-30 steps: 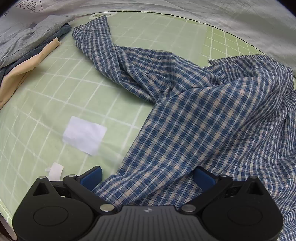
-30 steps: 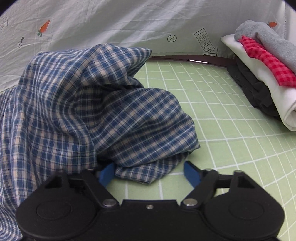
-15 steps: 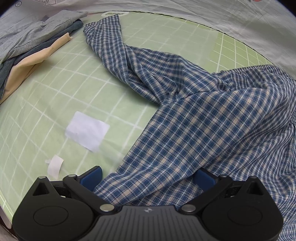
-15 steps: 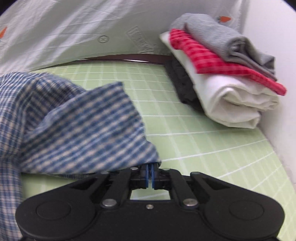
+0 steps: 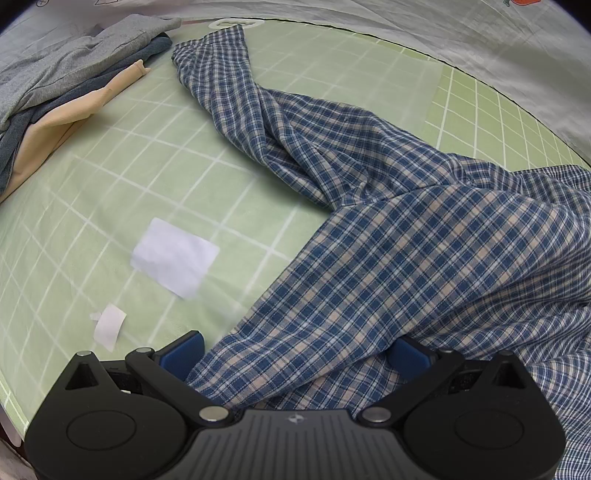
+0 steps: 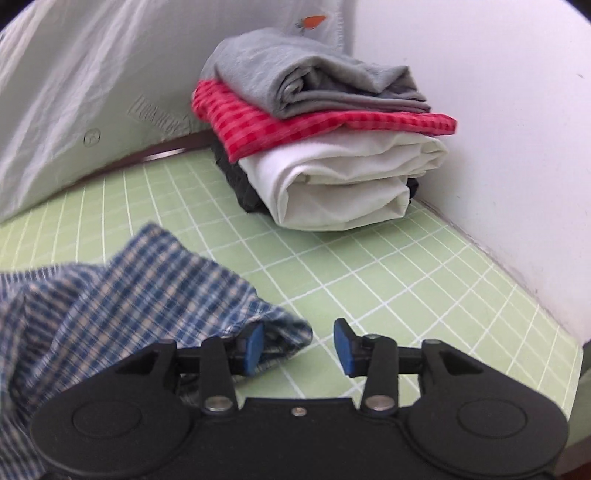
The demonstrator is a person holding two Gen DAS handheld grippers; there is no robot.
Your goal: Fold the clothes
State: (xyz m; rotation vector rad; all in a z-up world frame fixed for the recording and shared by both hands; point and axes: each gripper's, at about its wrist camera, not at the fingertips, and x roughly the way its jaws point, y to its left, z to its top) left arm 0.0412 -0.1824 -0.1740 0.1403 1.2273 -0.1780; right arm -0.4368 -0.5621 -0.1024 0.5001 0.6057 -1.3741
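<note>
From my left wrist camera I see the blue-and-cream plaid cotton shirt (image 5: 388,258) spread loosely over the pale green grid-printed mat (image 5: 110,177) that covers the bench. One sleeve (image 5: 229,85) runs twisted toward the far edge of the mat, its cuff end lying near a white oval ring (image 5: 236,23) printed there. My left gripper (image 5: 295,350) sits low at the shirt's near edge with its blue-padded fingers (image 5: 183,349) spread wide apart; the plaid cloth lies across the gap between them and partly covers the right pad, but nothing is pinched. Just left of the shirt on the bare mat are a white paper rectangle (image 5: 173,260) and a small curled white tape scrap (image 5: 109,325). At the far left corner lies a loose heap of grey, dark blue and tan garments (image 5: 62,85).

On my right wrist camera, my right gripper (image 6: 299,347) also has its blue fingers (image 6: 341,347) standing apart. A rumpled corner of the plaid shirt (image 6: 147,295) lies against the left pad and reaches a little into the gap; the right pad is over bare mat (image 6: 406,288). Well beyond, in the corner by the white wall (image 6: 498,110), stands a neat stack of folded clothes (image 6: 332,147): grey on top, then red check, then white, with something dark at the bottom. A wrinkled white sheet (image 6: 74,92) hangs behind the bench.
</note>
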